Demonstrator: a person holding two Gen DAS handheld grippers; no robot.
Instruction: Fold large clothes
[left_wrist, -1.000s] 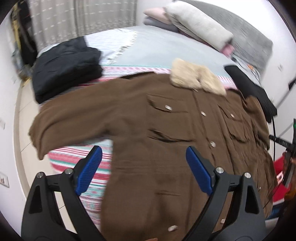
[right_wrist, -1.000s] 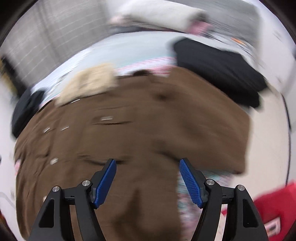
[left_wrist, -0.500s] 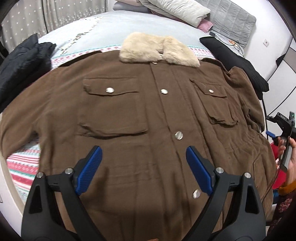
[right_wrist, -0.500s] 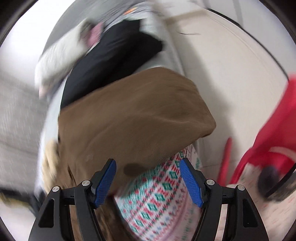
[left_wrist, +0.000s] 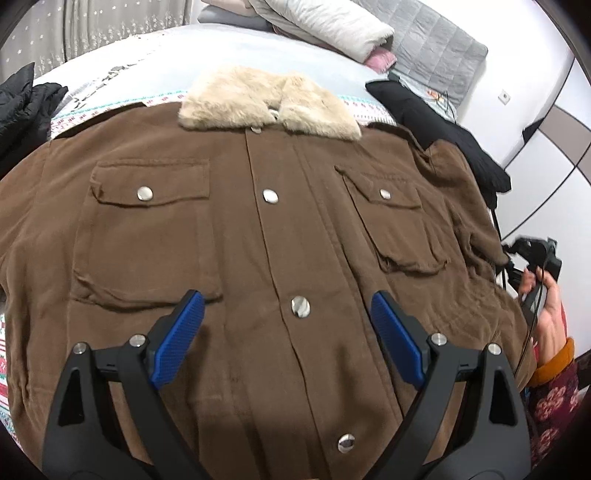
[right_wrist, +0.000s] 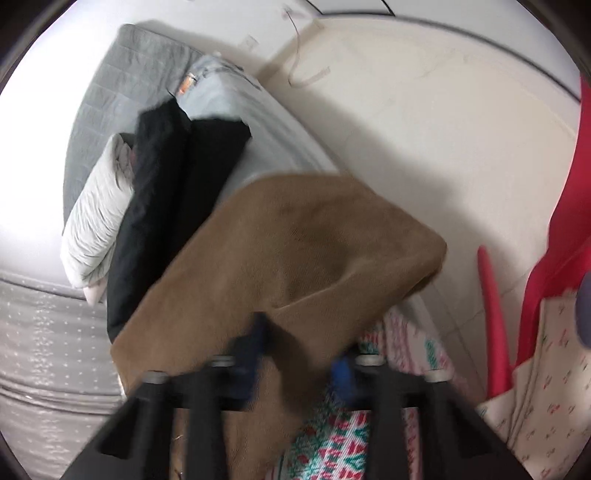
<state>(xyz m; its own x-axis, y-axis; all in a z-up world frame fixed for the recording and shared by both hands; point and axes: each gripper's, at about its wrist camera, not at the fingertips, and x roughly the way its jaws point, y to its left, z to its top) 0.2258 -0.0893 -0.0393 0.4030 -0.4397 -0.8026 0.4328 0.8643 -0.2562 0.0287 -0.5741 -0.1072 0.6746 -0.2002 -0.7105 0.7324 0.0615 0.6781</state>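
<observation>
Bed with clothes laid across it

The bed (left_wrist: 207, 62) fills the frame; a brown jacket (left_wrist: 236, 240) lies spread on its patterned blanket (left_wrist: 66, 120), black garments at upper left (left_wrist: 22, 103) and upper right (left_wrist: 443, 136), pillows (left_wrist: 332, 29) along the top.

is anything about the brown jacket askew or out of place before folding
Mostly tidy: the jacket lies flat, front up, snapped shut. One thing is off: its sleeve hangs over the edge of the bed instead of lying flat.
</observation>
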